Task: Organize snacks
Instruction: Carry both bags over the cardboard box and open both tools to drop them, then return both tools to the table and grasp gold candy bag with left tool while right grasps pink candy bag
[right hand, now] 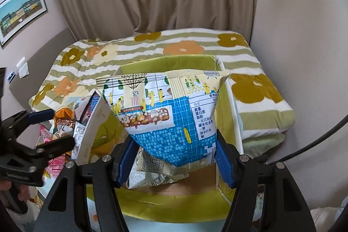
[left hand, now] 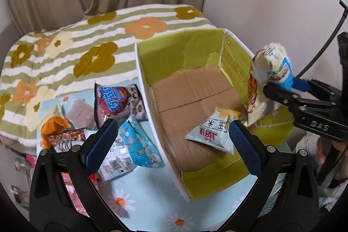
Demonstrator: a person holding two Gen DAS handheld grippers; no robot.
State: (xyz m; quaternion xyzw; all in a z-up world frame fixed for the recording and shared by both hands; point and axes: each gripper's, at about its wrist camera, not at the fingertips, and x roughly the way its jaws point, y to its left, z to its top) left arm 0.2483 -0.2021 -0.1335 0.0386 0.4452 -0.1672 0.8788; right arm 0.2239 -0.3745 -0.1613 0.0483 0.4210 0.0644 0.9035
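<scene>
Blue-white snack bag [right hand: 171, 114] (corn cartoons), upright.

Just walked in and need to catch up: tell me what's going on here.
A person with a gripper in each hand is sorting snacks into a green box. The right gripper holds a blue-and-white bag over the box. The left gripper is open and empty, near a small grey packet that already lies on the box floor. More snack packets lie on the table left of the box.
</scene>
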